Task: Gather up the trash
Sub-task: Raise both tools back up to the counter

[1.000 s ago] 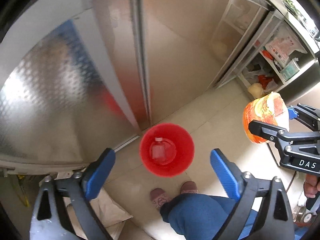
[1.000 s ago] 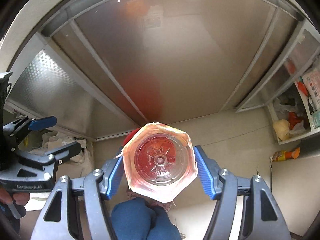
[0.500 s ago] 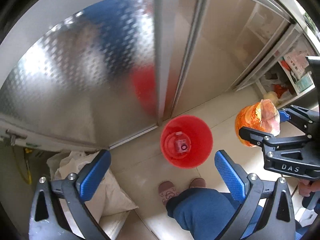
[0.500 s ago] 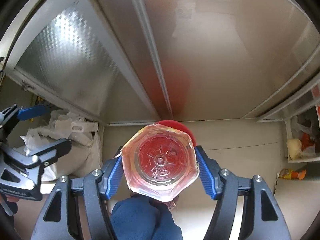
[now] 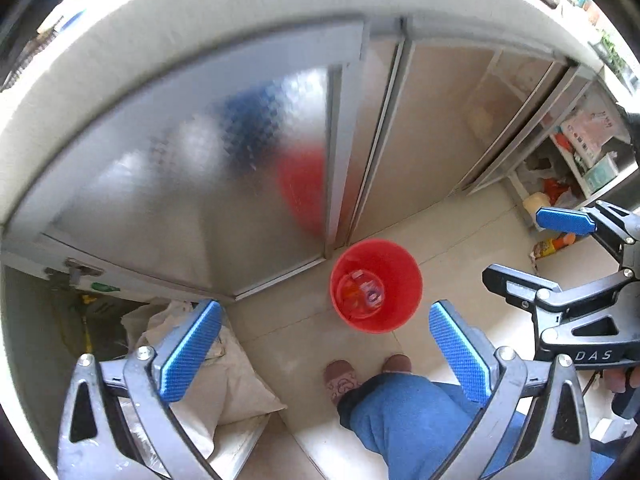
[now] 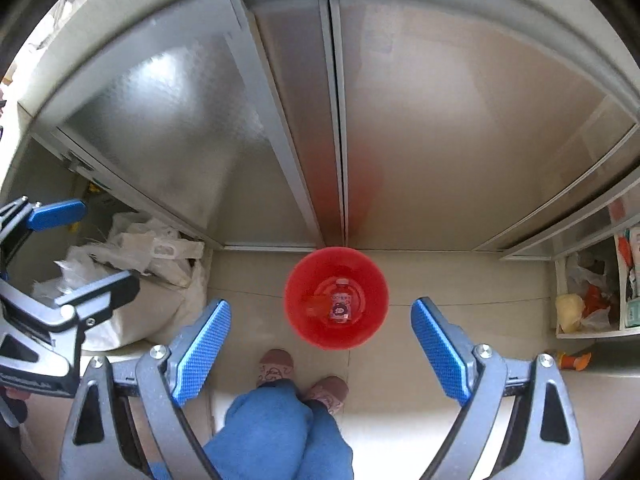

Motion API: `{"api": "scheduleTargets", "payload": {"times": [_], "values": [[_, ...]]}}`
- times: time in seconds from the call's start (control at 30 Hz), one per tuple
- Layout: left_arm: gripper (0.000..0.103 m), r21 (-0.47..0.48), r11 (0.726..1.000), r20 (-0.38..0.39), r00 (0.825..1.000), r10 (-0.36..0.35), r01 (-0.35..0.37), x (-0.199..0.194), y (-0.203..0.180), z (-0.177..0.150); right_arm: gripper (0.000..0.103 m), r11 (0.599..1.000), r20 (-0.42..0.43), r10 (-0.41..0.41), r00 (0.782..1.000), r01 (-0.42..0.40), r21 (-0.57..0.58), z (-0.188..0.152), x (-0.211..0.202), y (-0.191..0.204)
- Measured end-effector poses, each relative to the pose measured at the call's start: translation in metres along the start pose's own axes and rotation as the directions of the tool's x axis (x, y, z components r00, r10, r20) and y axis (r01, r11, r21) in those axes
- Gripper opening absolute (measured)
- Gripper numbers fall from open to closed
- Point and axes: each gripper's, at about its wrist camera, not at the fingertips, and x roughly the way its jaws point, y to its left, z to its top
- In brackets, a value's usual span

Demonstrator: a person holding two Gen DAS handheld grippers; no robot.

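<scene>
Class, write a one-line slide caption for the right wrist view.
Open right gripper above a red bin holding a bottle.

Pale tiled floor (image 6: 460, 280) meets frosted sliding doors (image 6: 460, 120) in grey metal frames (daylight glares off the left pane). An open shelf unit (image 6: 592, 292) stands at the floor's right edge, crammed with packets.

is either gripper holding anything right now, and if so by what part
Nothing is held. The right gripper has just been opening and is empty; the left gripper is open and empty too. Bottles lie in the red bin.
</scene>
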Motion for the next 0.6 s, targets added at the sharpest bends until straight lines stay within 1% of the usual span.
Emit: {"api": "scheduleTargets", "payload": {"times": [0.13, 0.3, 0.43, 0.6], "values": [[0.103, -0.027, 1.0, 0.027, 1.0, 0.008, -0.007, -0.044, 0.007, 0.011, 0.091, 1.0, 0.025, 0.018, 1.0, -0.017, -0.013, 0.017, -0.037, 0.011], [0.103, -0.066, 0.997, 0.081, 0.996, 0.041, -0.036, -0.102, 0.015, 0.027, 0.091, 0.998, 0.089, 0.035, 0.995, -0.03, -0.061, 0.041, -0.084, 0.026], [0.103, -0.103, 0.992, 0.122, 0.989, 0.085, -0.073, -0.147, 0.023, 0.036, 0.091, 0.994, 0.137, 0.089, 0.987, -0.079, -0.077, 0.06, -0.119, 0.035], [0.103, -0.176, 0.978, 0.147, 0.979, 0.139, -0.112, -0.179, 0.041, 0.043, 0.091, 0.983, 0.179, 0.133, 0.975, -0.107, -0.149, 0.082, -0.144, 0.053]]}}
